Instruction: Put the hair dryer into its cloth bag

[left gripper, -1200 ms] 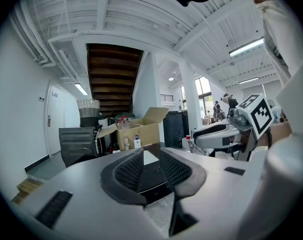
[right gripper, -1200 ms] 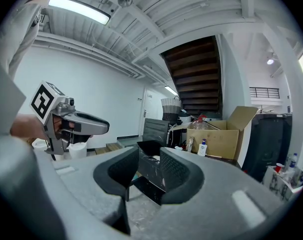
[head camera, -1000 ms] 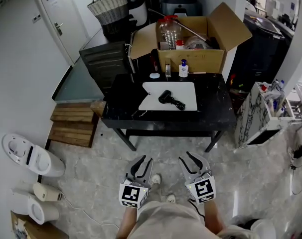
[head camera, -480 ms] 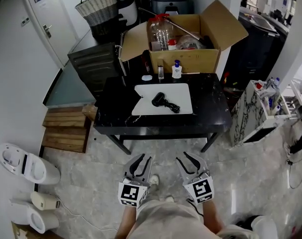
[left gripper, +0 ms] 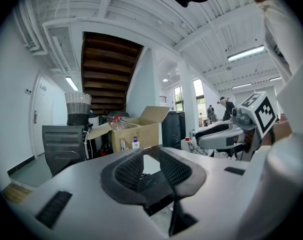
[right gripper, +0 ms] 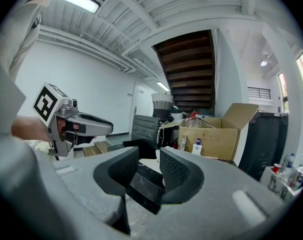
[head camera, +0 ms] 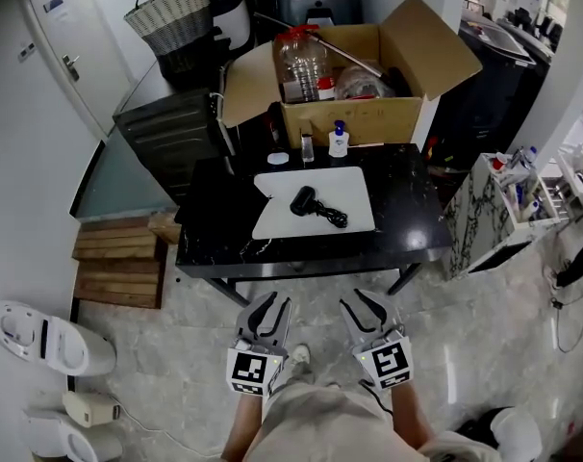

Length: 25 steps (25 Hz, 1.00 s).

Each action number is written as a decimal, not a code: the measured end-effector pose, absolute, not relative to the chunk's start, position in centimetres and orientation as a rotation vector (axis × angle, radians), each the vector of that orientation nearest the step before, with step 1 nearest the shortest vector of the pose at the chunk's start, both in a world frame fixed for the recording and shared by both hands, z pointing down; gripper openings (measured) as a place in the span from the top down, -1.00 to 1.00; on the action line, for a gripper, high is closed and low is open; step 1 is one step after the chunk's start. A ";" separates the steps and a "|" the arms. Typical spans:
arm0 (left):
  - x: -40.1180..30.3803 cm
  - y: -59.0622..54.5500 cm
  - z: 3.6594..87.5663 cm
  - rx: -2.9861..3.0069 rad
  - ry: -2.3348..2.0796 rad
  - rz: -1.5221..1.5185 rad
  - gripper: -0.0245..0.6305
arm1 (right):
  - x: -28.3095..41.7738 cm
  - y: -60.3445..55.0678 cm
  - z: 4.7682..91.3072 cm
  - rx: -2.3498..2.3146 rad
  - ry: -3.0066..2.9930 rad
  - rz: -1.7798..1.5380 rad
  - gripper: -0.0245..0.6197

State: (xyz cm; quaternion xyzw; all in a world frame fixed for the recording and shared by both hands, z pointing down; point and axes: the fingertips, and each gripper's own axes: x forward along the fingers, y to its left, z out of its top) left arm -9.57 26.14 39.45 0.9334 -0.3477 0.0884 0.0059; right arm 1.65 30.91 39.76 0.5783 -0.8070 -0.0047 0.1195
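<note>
At centre frame, the black hair dryer (head camera: 304,201) lies on its flat white cloth bag (head camera: 349,183) on the black bench (head camera: 407,215), laid out ready. Lower down, the left gripper (head camera: 264,308) and right gripper (head camera: 366,305) hang short of the bench, fingers apart and empty, free for a first grasp.

Two claws are in view: the left claw (head camera: 270,304) and the right claw (head camera: 365,301). There is one black bench (head camera: 407,210). On it lie one white bag (head camera: 349,186) and one hair dryer (head camera: 302,200), which has one cord (head camera: 332,216). Two small bottles stand at the bench's far edge: one pump bottle (head camera: 339,141) and one slim bottle (head camera: 307,146). Behind the bench is one open cardboard box (head camera: 368,114) with one big clear jar (head camera: 301,61) in it. To the left there are one wicker basket (head camera: 171,12), one dark cabinet (head camera: 166,128) and one white door (head camera: 65,27).
</note>
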 end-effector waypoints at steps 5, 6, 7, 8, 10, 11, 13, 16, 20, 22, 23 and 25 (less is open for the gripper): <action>-9.7 22.5 39.5 2.933 -1.039 0.266 0.65 | 1.0 27.7 39.8 1.749 -2.328 0.107 0.51; -9.7 21.8 39.6 2.934 -1.026 0.267 0.65 | 0.9 27.0 39.8 1.749 -2.323 0.101 0.51; -9.9 21.1 39.7 2.933 -1.016 0.275 0.65 | 0.7 26.3 39.8 1.745 -2.317 0.084 0.51; -10.1 20.4 40.0 2.933 -1.009 0.286 0.65 | 0.6 25.6 39.8 1.743 -2.311 0.071 0.51; -10.2 18.9 39.9 2.938 -0.996 0.280 0.65 | 0.5 24.4 39.7 1.752 -2.298 0.071 0.51; -10.1 18.2 39.6 2.942 -0.987 0.265 0.65 | 0.4 23.8 39.7 1.756 -2.292 0.070 0.51; -10.1 16.9 39.3 2.947 -0.969 0.248 0.65 | 0.3 22.6 39.7 1.765 -2.280 0.078 0.51; -10.4 15.0 39.4 2.954 -0.953 0.250 0.65 | -0.2 20.9 39.9 1.781 -2.266 0.113 0.51; -10.7 12.7 39.9 2.950 -0.923 0.242 0.65 | -0.7 18.5 40.2 1.776 -2.251 0.087 0.51; -10.9 11.7 40.2 2.952 -0.910 0.244 0.65 | -0.8 17.5 40.3 1.772 -2.240 0.061 0.51; -11.0 11.2 40.3 2.954 -0.906 0.249 0.65 | -0.8 17.0 40.3 1.776 -2.232 0.061 0.51; -11.1 10.1 40.6 2.957 -0.894 0.253 0.65 | -0.8 16.1 40.4 1.792 -2.214 0.074 0.51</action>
